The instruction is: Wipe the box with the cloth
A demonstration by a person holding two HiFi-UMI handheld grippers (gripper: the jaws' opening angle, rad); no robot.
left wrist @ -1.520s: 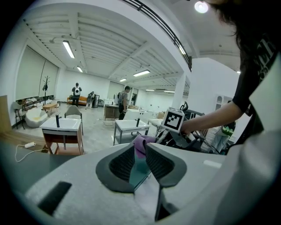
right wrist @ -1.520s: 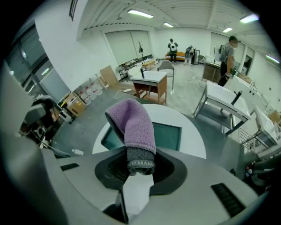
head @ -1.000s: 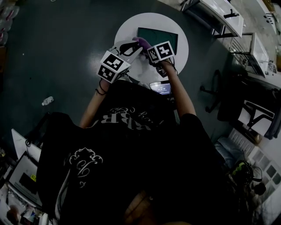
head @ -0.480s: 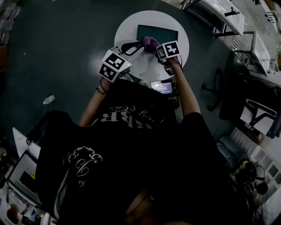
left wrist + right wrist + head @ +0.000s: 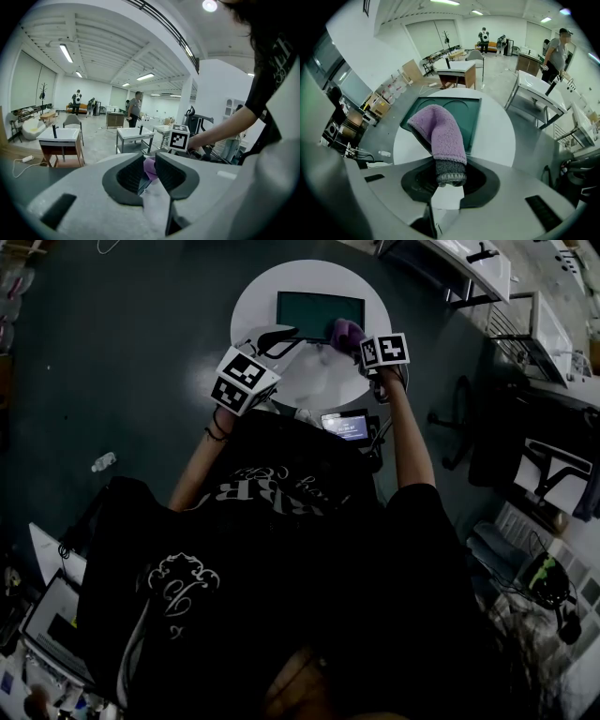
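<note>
In the head view a round white worktop (image 5: 258, 306) carries a flat dark-green box (image 5: 319, 307). The left claw (image 5: 281, 337) reaches in at the box's near left corner. The right claw (image 5: 359, 339) comes in at the near right corner with a purple cloth (image 5: 344, 331) lying over that edge. In the left gripper view the jaws stand close together. A dark strip that looks like the box's near rim is pinched between them, so this claw appears clenched on the box to steady it. The cloth shows just beyond the gap, and the right gripper's marker cube (image 5: 178, 138) lies further off. In the right gripper view the jaws are clamped on the cloth's grey cuffed end. The fuzzy purple body droops forward onto the near rim of the box, whose shallow inside shows curved recesses. As a judgement, the wiping is under way: the cloth is in hand and against the box, and the box is braced. Only the near edge is under the cloth, and most of the green surface lies uncovered. No dirt or wet track is visible, so I cannot tell how much has been cleaned.
</note>
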